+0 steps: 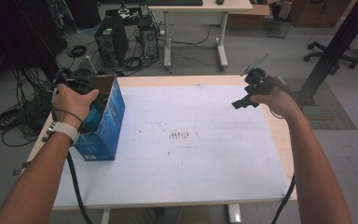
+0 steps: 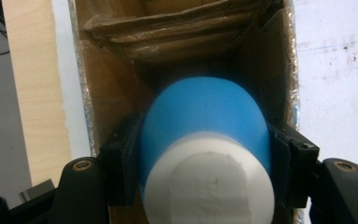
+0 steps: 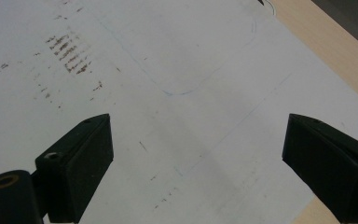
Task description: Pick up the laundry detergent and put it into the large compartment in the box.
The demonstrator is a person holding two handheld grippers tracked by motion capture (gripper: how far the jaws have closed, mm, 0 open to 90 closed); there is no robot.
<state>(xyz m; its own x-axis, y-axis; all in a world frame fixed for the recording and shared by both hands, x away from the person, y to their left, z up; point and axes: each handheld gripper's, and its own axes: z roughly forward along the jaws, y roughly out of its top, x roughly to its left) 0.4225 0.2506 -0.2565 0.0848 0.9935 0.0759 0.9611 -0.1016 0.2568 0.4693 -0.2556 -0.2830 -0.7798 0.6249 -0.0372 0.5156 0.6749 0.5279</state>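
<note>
A blue cardboard box [image 1: 103, 126] with its top flaps open stands at the table's left side. My left gripper [image 1: 93, 103] reaches down into its opening, shut on a blue bottle [image 2: 205, 121] with a white cap [image 2: 209, 182]. In the left gripper view both black pads [image 2: 123, 158] press the bottle's sides, and the bottle points into the brown inside of the box [image 2: 121, 88]. My right gripper [image 1: 241, 103] hovers above the table's right part, and in the right gripper view its jaws [image 3: 198, 161] stand wide open with nothing between them.
A white sheet [image 1: 191, 149] with dark smudges [image 1: 179, 135] covers most of the wooden table [image 1: 279, 140]. Beyond the far edge the floor holds computer towers [image 1: 112, 42], cables and another desk [image 1: 200, 18]. A black post [image 1: 331, 51] rises at the right.
</note>
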